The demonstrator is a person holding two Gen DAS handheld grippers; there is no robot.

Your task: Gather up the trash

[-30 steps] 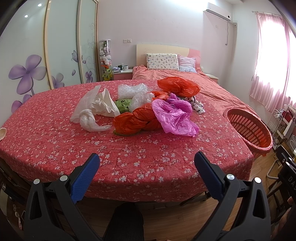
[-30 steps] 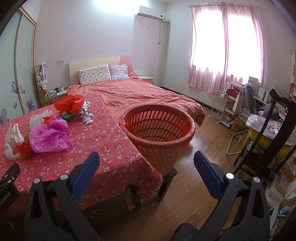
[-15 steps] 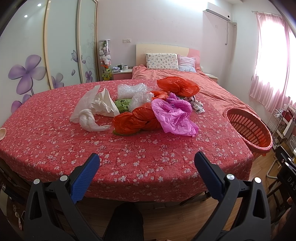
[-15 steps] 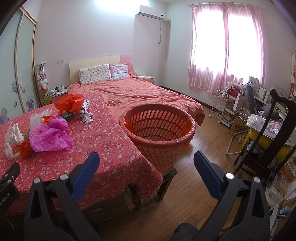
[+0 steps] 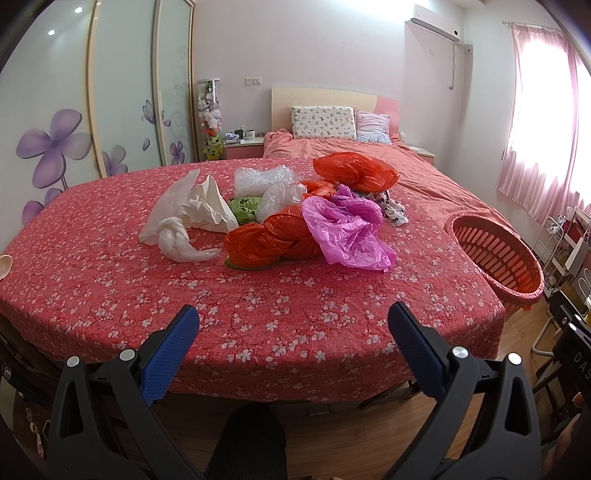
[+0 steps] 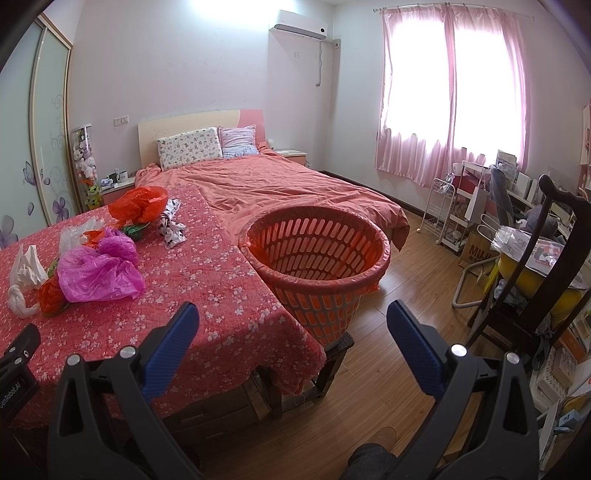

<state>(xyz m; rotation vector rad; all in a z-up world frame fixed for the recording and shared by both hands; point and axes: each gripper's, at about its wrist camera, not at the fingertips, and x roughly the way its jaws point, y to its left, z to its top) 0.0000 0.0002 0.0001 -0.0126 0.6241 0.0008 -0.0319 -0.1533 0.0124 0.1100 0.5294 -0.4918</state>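
Upper left of the left wrist view: wardrobe doors [image 5: 122, 85] with purple flower decals. Beside them a clear tube of plush toys [image 5: 209, 118]. Two pillows [image 5: 323, 123] against the headboard [image 6: 199, 122]. Air conditioner [image 6: 298, 24] at top centre of the right wrist view; pink curtains [image 6: 450, 92] at upper right. Dark wooden chair [image 6: 543, 280] at right edge, wire rack [image 6: 439, 210] below the window.

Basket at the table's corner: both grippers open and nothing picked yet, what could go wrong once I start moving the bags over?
The orange basket appears perched on a small dark stool beside the table; a knock could tip it. The pink bag overlaps the orange bag, so one may drag the other along. The patterned cloth by the pile may not be trash.
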